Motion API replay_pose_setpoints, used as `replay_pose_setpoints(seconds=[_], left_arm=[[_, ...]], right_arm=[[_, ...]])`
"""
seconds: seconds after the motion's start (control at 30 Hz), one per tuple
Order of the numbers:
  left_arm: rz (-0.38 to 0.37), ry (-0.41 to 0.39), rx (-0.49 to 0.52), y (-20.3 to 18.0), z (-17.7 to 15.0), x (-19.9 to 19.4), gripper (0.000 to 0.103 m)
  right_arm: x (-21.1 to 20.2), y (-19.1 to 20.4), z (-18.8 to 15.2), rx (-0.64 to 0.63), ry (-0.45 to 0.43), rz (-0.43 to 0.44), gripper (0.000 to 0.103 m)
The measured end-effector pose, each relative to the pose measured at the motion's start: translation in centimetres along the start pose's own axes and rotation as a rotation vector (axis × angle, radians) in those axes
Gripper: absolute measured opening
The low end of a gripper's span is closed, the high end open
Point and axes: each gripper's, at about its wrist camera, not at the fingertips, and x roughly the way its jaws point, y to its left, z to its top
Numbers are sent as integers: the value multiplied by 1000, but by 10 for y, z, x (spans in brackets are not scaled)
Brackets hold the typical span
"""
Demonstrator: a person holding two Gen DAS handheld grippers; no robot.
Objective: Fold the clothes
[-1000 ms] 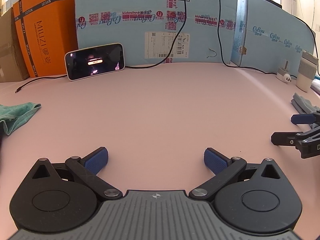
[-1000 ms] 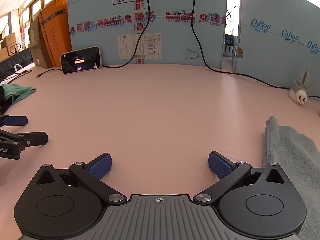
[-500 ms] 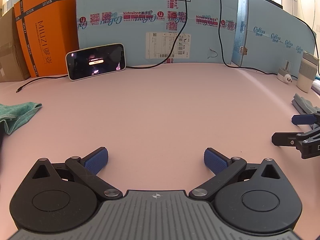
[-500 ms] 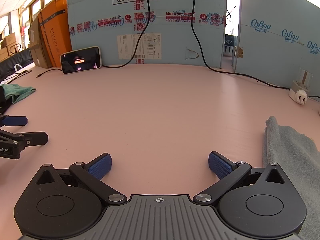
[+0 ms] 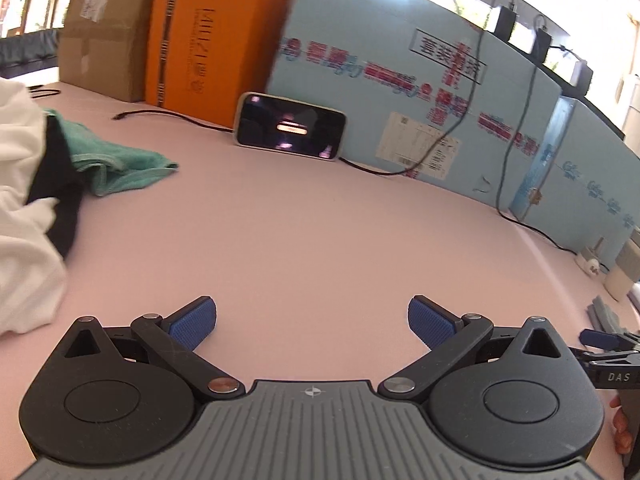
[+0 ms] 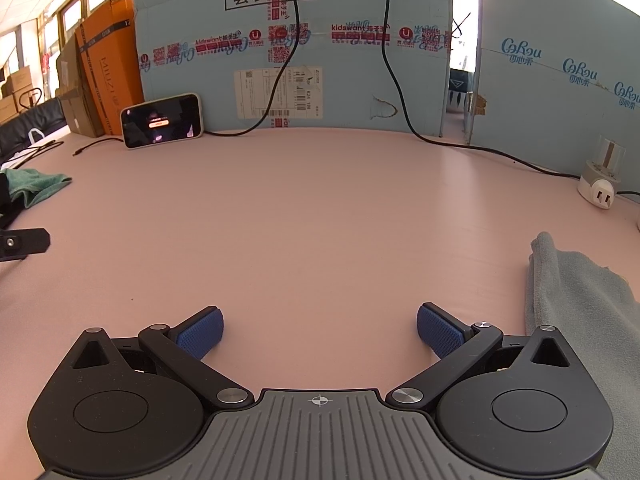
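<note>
Your left tool (image 5: 312, 322) and right tool (image 6: 320, 328) stand wide open, empty. At nine o'clock, the white garment (image 5: 24, 216) overlaps others; you may pinch two together.

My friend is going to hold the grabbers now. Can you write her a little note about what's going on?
Left gripper: open, holding nothing, tilted toward the clothes pile.
Right gripper: open, holding nothing, low over the pink table.
Clothes: a heap at the left with a white garment, a black one and a green cloth. A grey cloth lies beside the right gripper.
Done: nothing picked up right now; I can't tell whether the grey cloth is already folded.
Left: probably take a piece from the left heap, spread it out, fold it.
</note>
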Motion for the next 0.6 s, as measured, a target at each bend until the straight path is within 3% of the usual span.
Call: replay_pose_setpoints(seconds=[0.27, 0.43, 0.6], left_arm=[[128, -146, -161, 63, 13, -70, 103], [255, -268, -190, 90, 24, -110, 103], [422, -251, -165, 116, 27, -101, 103]], right_arm=[[-1, 0, 0, -1, -1, 0, 103], [-1, 0, 0, -1, 0, 0, 103], [-1, 0, 0, -1, 0, 0, 103]])
